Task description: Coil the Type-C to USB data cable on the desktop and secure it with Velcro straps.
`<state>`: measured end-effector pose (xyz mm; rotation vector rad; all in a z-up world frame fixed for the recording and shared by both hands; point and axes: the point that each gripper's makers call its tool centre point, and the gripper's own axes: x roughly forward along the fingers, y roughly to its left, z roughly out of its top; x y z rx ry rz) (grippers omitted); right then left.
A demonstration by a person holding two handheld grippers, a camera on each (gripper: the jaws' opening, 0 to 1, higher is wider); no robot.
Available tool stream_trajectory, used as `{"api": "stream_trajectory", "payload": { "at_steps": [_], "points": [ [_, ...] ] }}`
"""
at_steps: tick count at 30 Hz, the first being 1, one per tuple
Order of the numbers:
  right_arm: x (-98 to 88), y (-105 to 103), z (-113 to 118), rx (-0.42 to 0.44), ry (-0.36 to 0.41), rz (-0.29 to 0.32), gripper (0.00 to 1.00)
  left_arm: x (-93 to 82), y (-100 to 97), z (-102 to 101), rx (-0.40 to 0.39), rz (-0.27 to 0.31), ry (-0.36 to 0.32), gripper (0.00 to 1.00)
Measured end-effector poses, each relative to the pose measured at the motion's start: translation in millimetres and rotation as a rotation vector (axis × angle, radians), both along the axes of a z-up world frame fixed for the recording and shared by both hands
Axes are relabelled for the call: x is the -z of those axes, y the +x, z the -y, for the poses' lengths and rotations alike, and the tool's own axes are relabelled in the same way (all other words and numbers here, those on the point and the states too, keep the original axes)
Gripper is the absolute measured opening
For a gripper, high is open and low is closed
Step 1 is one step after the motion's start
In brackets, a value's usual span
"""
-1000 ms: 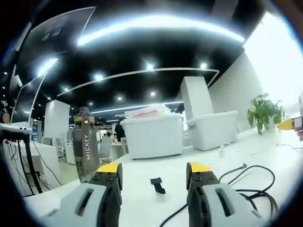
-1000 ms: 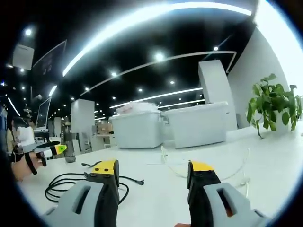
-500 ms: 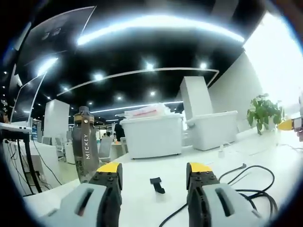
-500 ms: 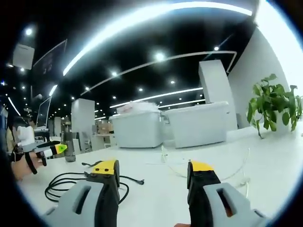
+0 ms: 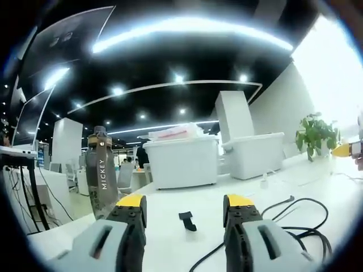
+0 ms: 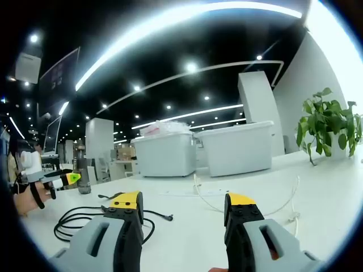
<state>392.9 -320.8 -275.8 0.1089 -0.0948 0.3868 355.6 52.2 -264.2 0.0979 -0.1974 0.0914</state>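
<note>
Left gripper low over white desktop, yellow-tipped jaws wide, nothing between; small black Velcro strap just beyond jaws; loose black data cable right of strap; dark "MICKEY" bottle left of strap; right gripper jaws wide, empty; cable lying loose left of jaws, well right of strap.

Open white table straight ahead of the left claw, broken by a small black strap between its tips. Dark bottle upright just left. Loose black cable left of the right claw; white cable trailing right.
</note>
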Motion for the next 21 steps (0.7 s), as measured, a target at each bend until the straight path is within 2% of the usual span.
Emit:
{"api": "stream_trajectory", "payload": {
  "at_steps": [21],
  "points": [
    [0.2,-0.9,-3.1,-0.007,-0.006,0.000,0.56,0.5,0.7,-0.3,0.004,-0.006,0.000,0.55]
  ]
}}
